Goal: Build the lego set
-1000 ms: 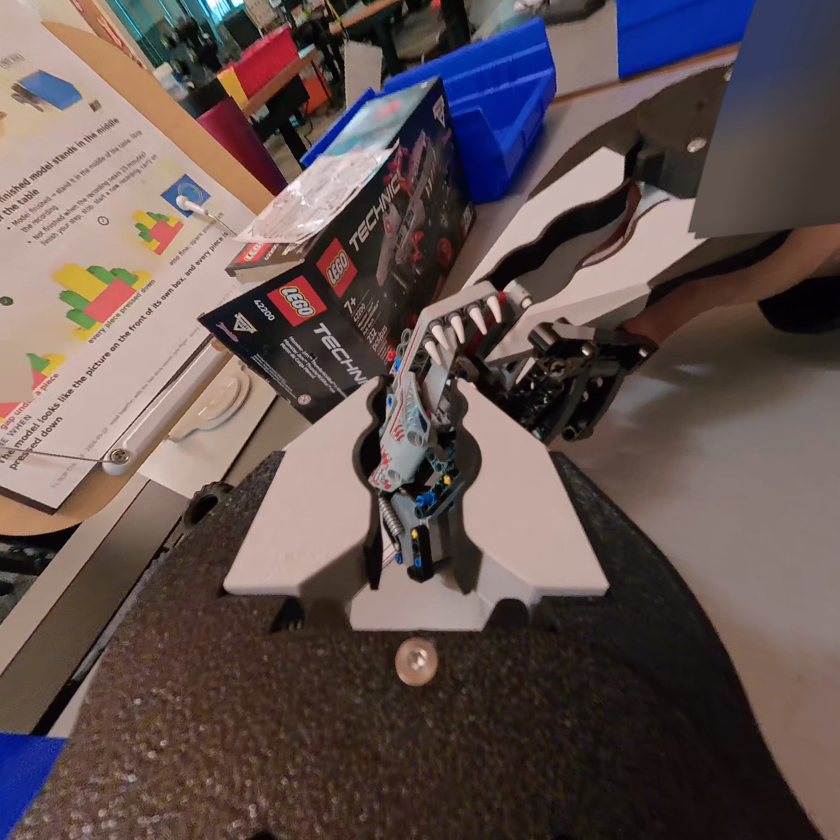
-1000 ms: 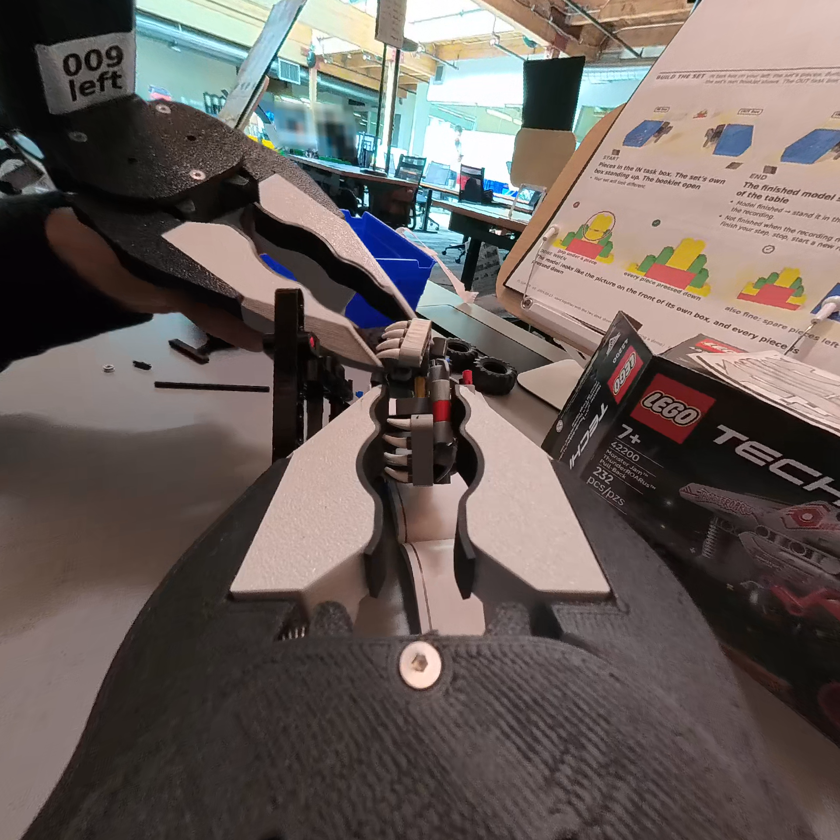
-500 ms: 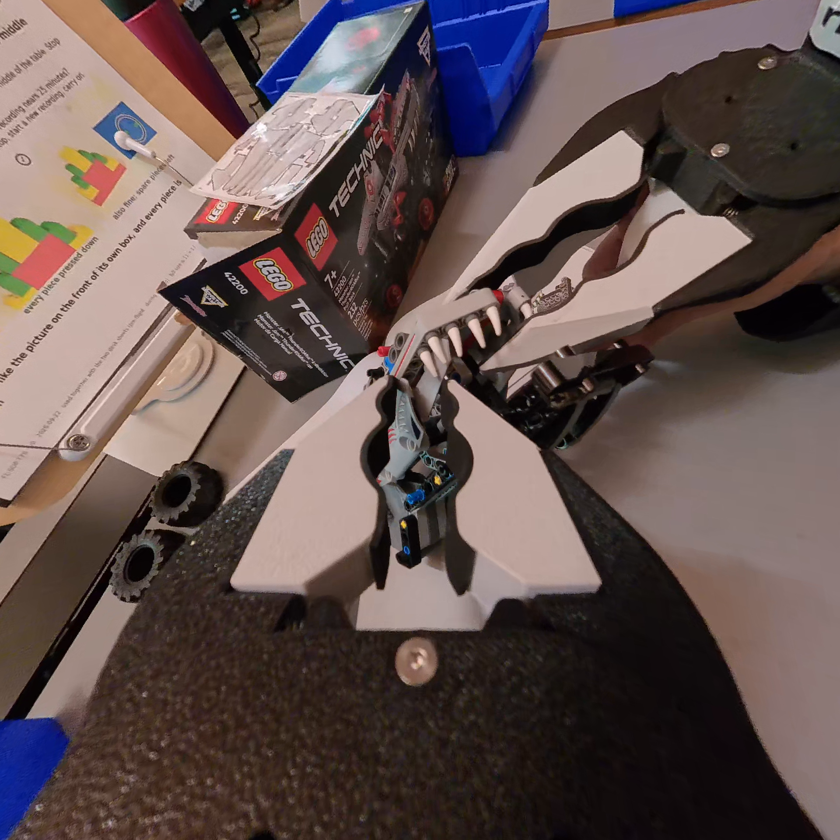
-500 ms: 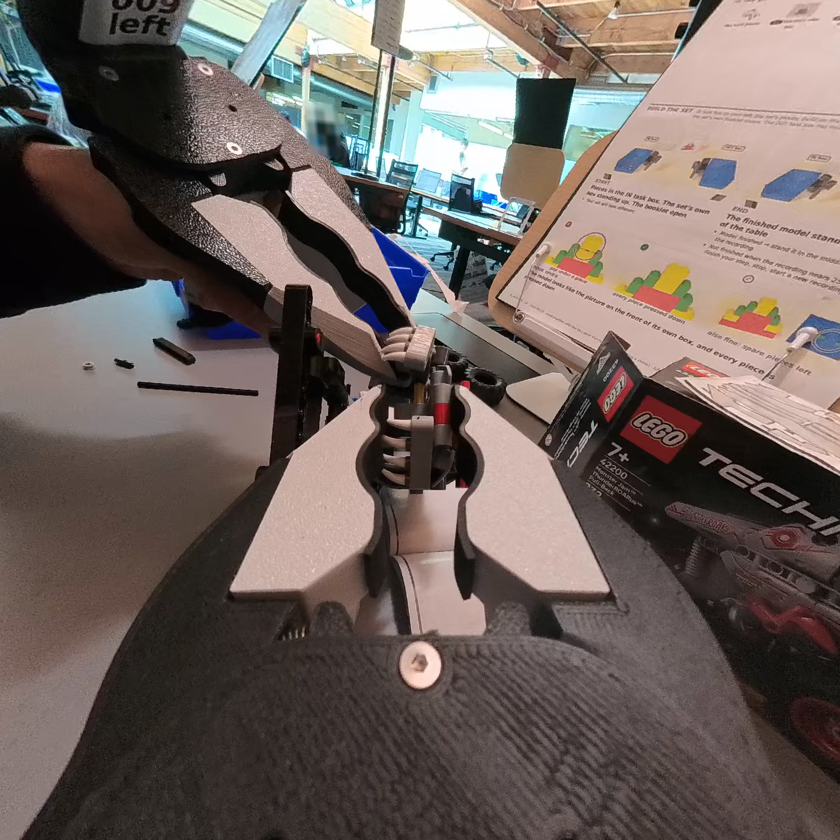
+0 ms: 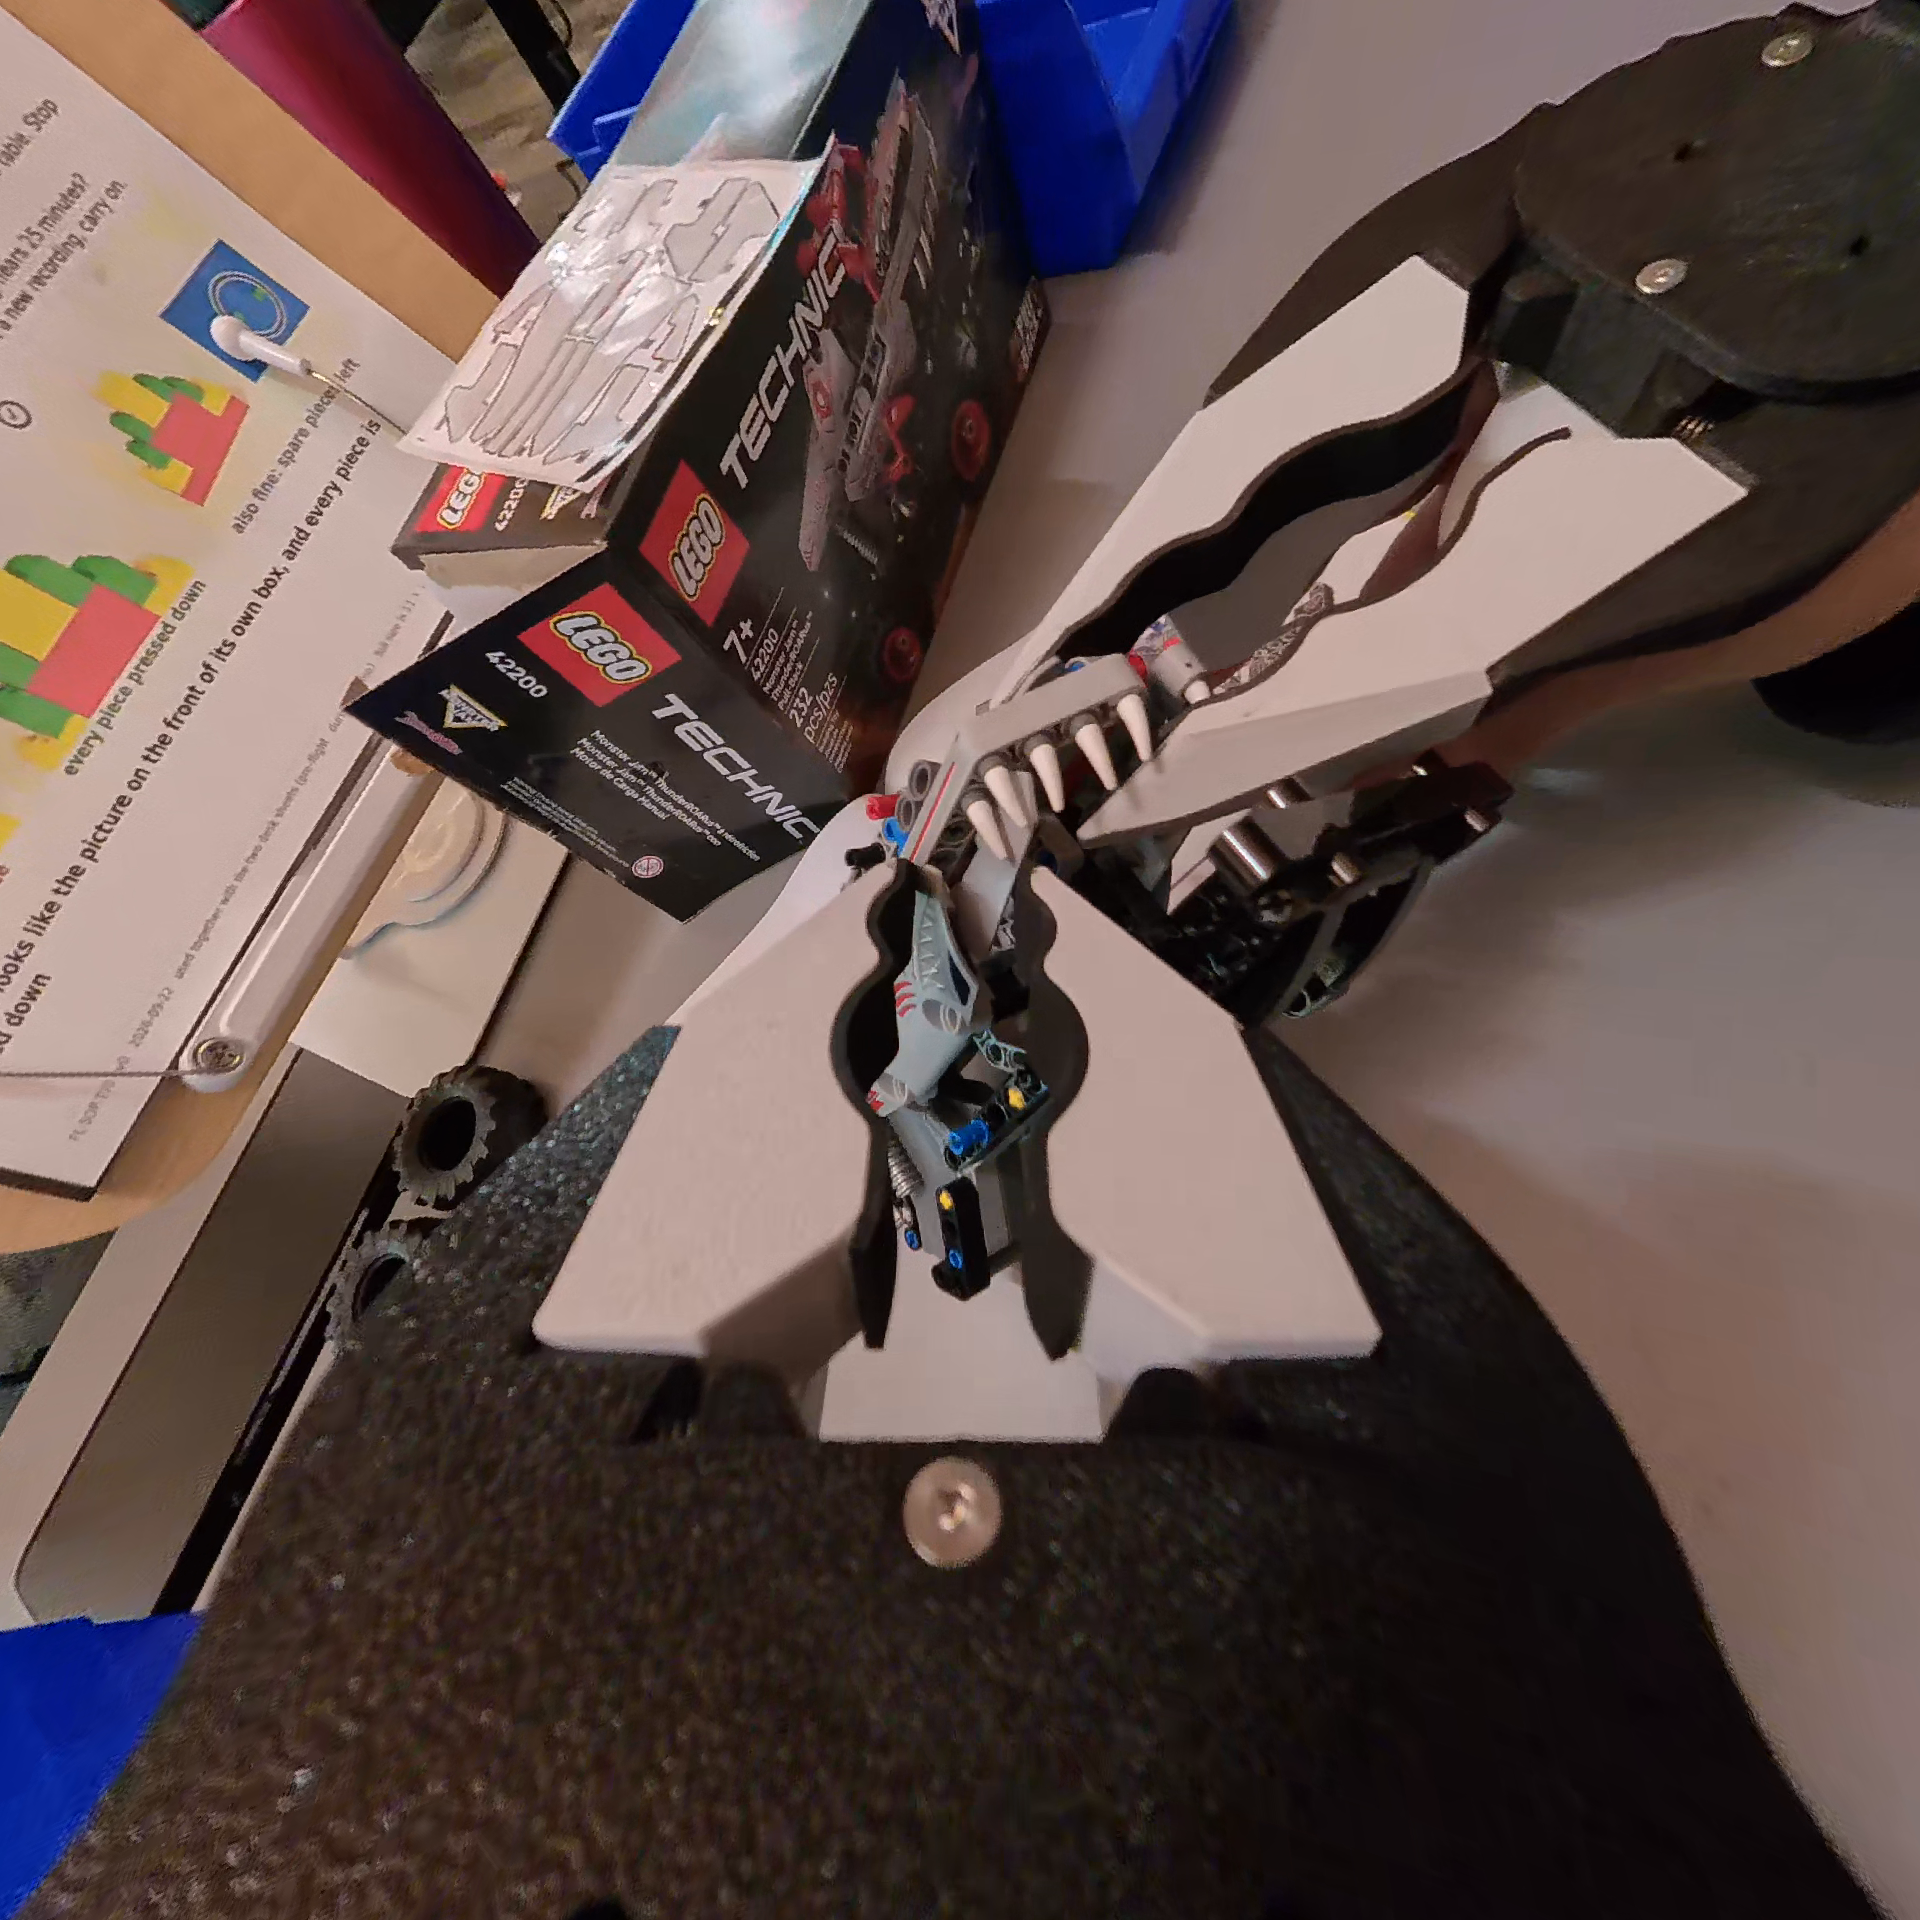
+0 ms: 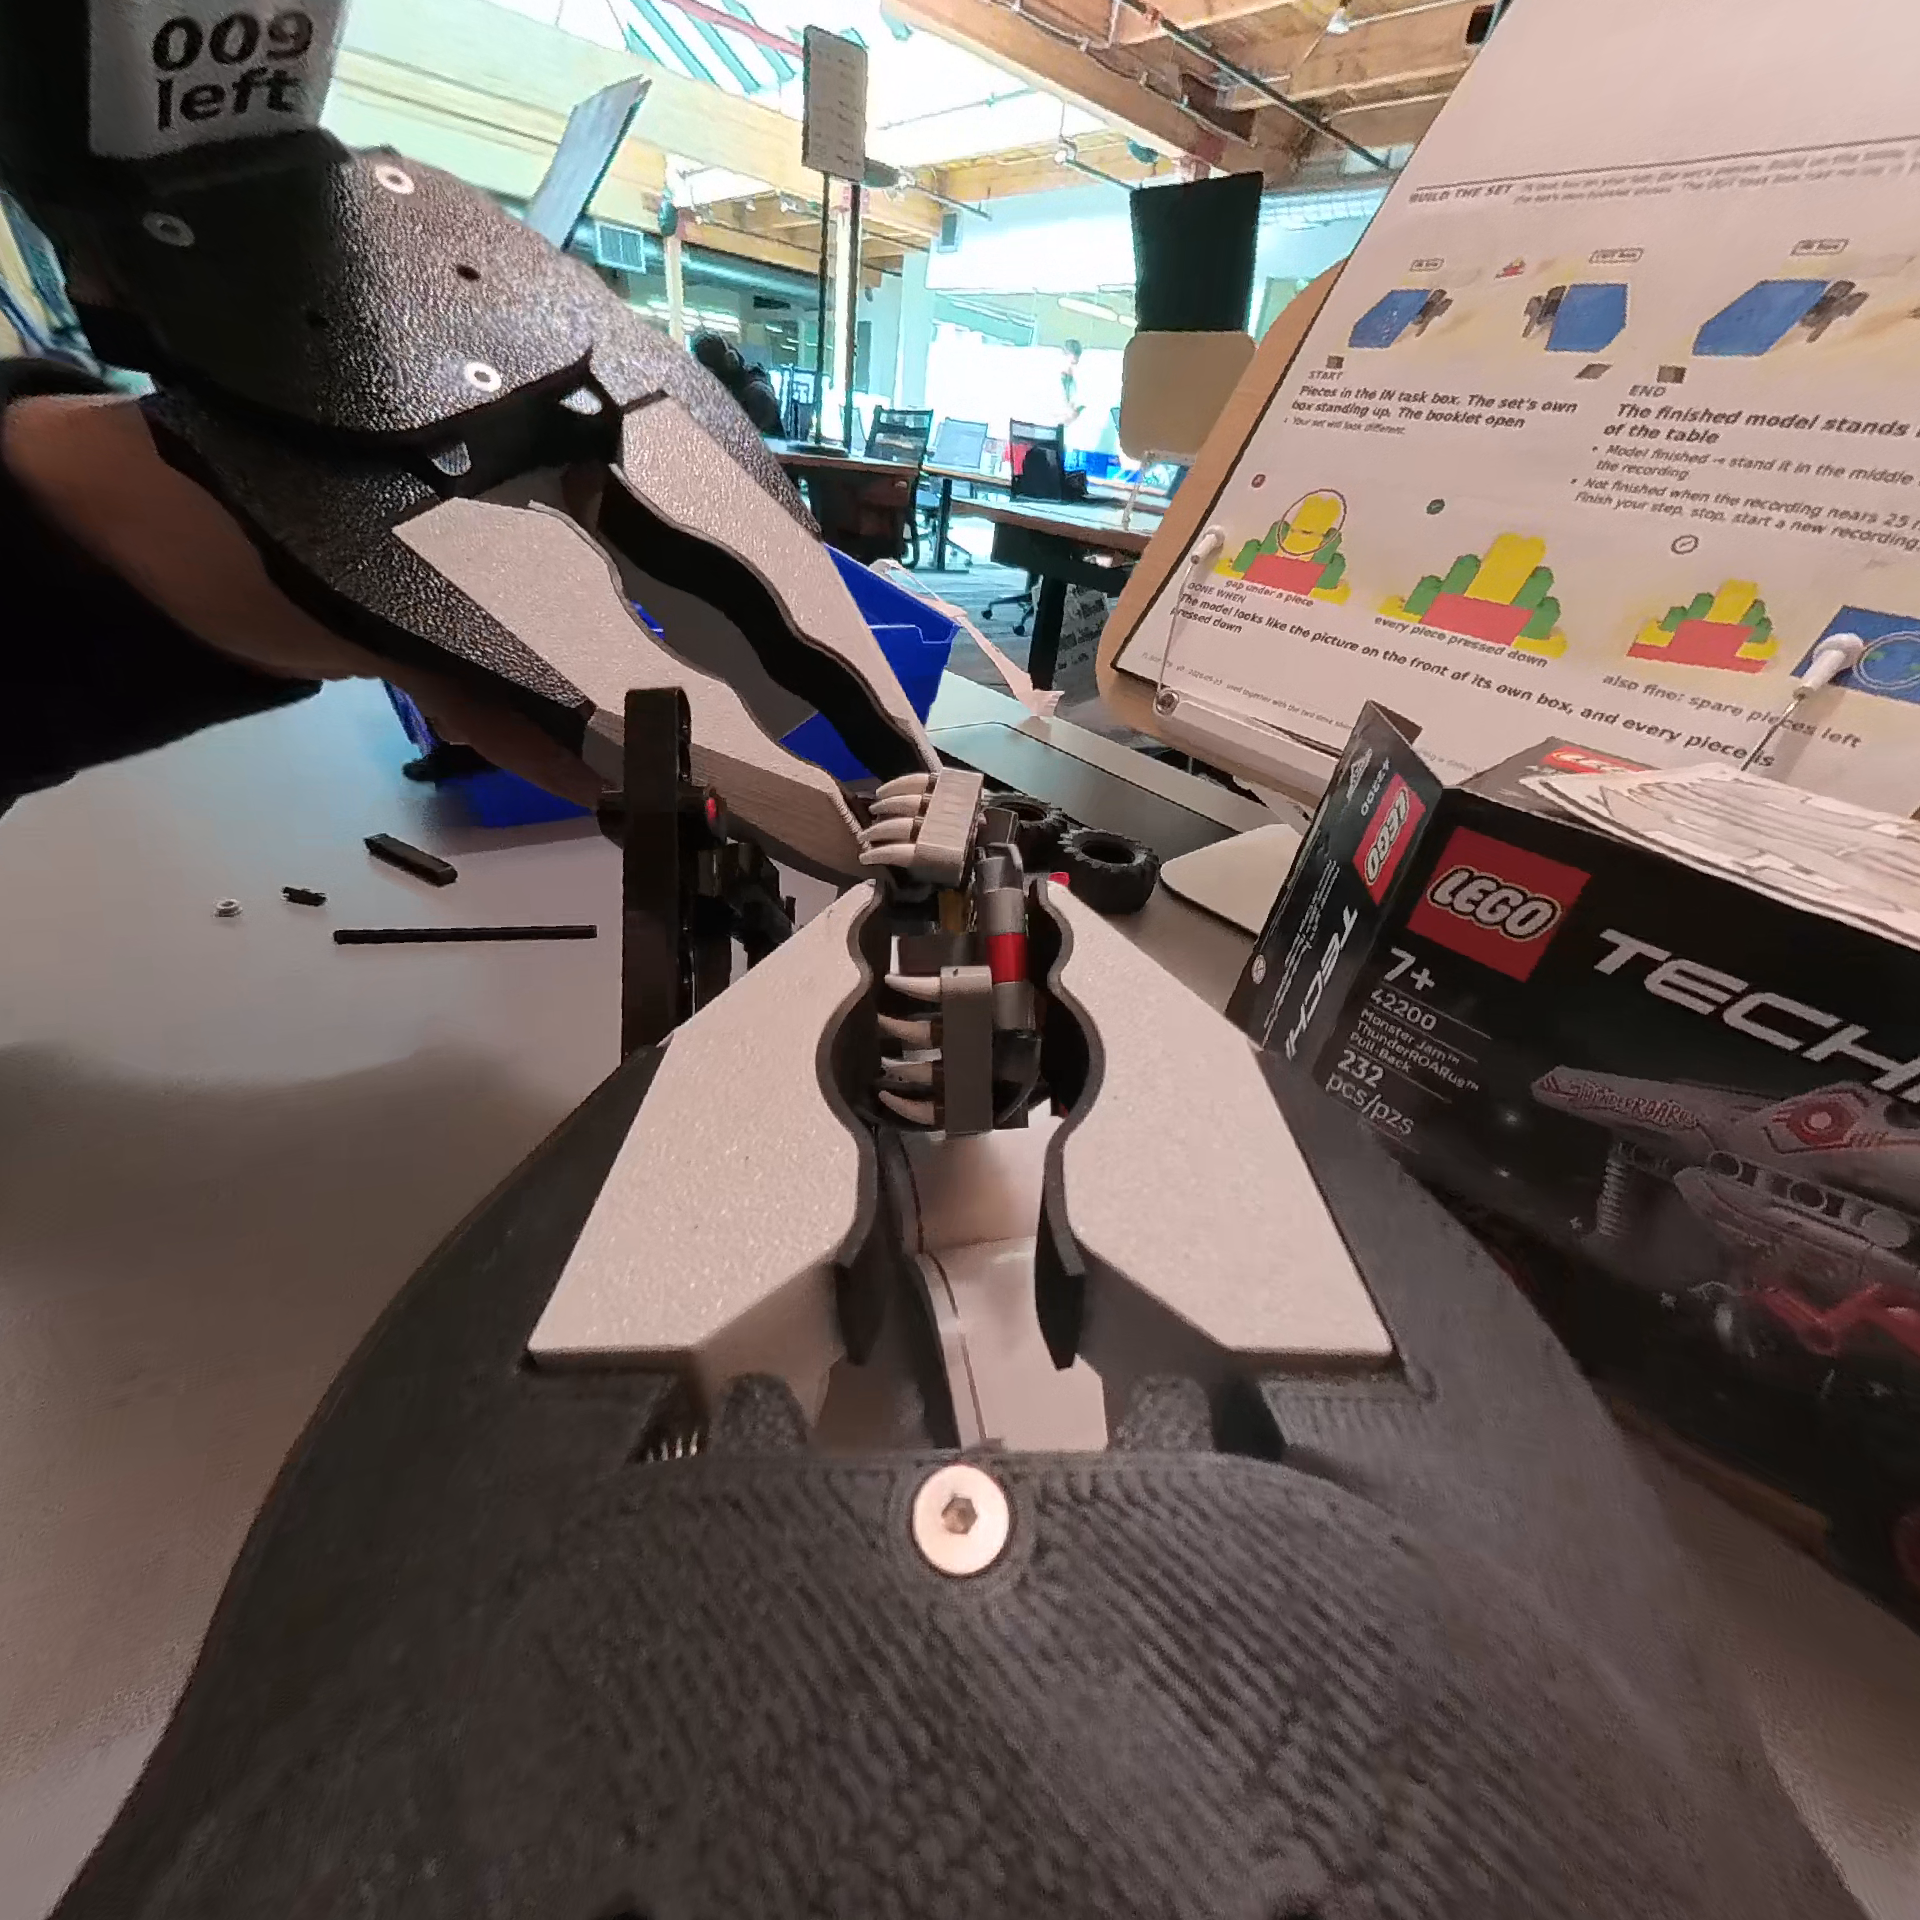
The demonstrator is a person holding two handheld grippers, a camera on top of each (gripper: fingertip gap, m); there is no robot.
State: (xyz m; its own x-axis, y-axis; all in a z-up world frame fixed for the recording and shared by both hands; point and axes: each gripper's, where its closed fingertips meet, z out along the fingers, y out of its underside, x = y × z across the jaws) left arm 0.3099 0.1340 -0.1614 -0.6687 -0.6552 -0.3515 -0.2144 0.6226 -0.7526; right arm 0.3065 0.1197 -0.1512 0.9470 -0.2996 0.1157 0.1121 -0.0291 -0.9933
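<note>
Both grippers are clamped on one half-built lego model [image 5: 940,1029], a grey toothed monster-truck body held just above the pale counter [image 5: 1621,1091]. The left gripper [image 5: 951,904] has its fingers narrowed around the grey patterned side panel and spring end; the right gripper [image 6: 951,914] is closed around the grey beam with white teeth [image 6: 914,1049]. The set's black box [image 6: 1621,1049] stands just right of the right gripper, with loose black tyres [image 6: 1112,862] near it and a black axle [image 6: 462,935] lying to the left.
</note>
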